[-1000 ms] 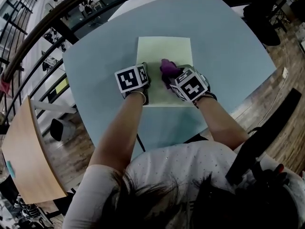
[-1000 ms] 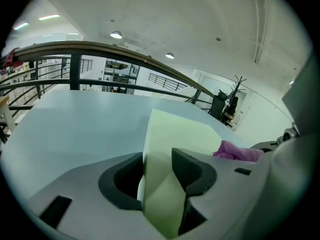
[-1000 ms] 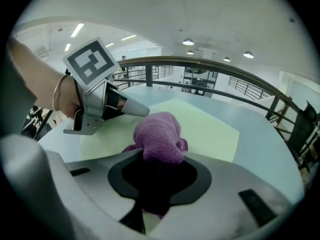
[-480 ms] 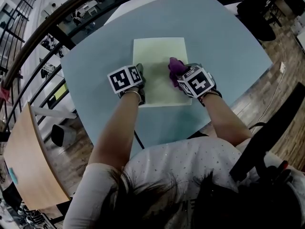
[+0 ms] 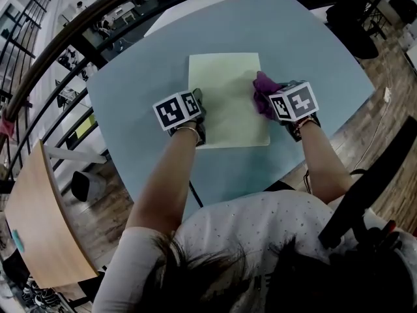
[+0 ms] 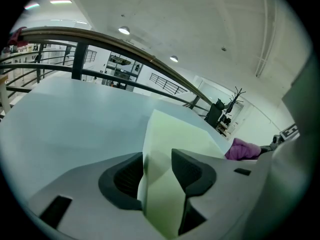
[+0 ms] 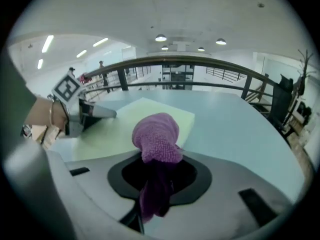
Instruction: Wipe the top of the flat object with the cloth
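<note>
Pale green flat sheet [image 5: 225, 87], lying mid-bench [image 5: 313, 51]: left tool [image 6: 157, 176] is clamping its 8 o'clock edge, right tool [image 7: 157, 176] is clenching the purple cloth [image 7: 156, 136] and pressing it at the 3 o'clock edge, wiping apparently proceeding midway, the 12 o'clock strip likely awaiting passes.

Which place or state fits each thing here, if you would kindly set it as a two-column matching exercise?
1 purple cloth
2 pale green sheet
3 left gripper
4 right gripper

A lying on the blue table
B shut on the sheet's left edge
C bunched between jaws
D holding the cloth at the sheet's right edge

Pairs: 1-C, 2-A, 3-B, 4-D
</note>
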The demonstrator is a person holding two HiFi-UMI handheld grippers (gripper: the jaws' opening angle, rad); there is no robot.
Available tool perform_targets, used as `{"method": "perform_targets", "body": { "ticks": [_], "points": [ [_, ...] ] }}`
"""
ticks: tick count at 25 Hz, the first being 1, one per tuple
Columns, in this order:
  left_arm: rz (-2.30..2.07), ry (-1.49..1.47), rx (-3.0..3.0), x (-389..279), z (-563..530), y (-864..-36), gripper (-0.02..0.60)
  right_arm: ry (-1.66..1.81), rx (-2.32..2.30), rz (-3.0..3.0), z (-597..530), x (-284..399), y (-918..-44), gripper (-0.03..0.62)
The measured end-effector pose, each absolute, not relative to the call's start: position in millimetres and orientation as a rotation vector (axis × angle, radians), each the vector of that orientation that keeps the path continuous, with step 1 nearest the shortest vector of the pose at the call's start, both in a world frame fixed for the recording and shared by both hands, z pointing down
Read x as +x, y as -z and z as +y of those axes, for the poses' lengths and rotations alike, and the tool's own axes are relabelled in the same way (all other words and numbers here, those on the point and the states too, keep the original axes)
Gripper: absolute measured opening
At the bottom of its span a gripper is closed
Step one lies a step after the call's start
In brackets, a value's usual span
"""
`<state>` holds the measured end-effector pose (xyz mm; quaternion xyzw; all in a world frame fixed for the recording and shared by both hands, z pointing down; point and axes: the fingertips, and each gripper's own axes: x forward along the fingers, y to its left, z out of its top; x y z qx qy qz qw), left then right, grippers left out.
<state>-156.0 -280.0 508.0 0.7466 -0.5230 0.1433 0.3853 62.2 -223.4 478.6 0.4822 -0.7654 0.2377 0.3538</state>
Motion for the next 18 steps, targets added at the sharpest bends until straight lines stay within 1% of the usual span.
{"method": "perform_targets", "body": {
  "ticks": [2, 5, 6, 8, 11, 13, 18],
  "points": [
    [-1.32, -0.356, 1.897, -156.9, -280.2, -509.1, 0.17, -0.684, 1.208, -2.193, -229.6, 27.9, -447.2, 0.095],
    [-1.324, -0.37, 1.896, -157.3, -279.5, -510.4, 0.17, -0.798, 1.039, -2.528, -228.8, -48.2, -401.7, 0.098],
    [-1.33, -0.378, 1.897, -157.4, -279.4, -510.4, 0.17, -0.813, 0.965, -2.571, -224.8, -70.6, -401.1, 0.1],
    [-1.343, -0.393, 1.899, -157.0, -279.3, -509.6, 0.17, -0.774, 0.849, -2.506, -213.3, -99.2, -428.7, 0.098],
    [-1.355, -0.408, 1.909, -155.0, -279.6, -508.6, 0.17, -0.541, 0.818, -2.277, -200.3, -105.4, -486.9, 0.095],
    [-1.36, -0.414, 1.916, -154.6, -281.1, -509.5, 0.17, -0.402, 0.847, -2.213, -201.0, -101.5, -499.0, 0.094],
    [-1.376, -0.45, 1.926, -154.6, -283.9, -512.3, 0.17, -0.339, 0.889, -2.113, -202.5, -67.9, -504.2, 0.092]
  ]
}}
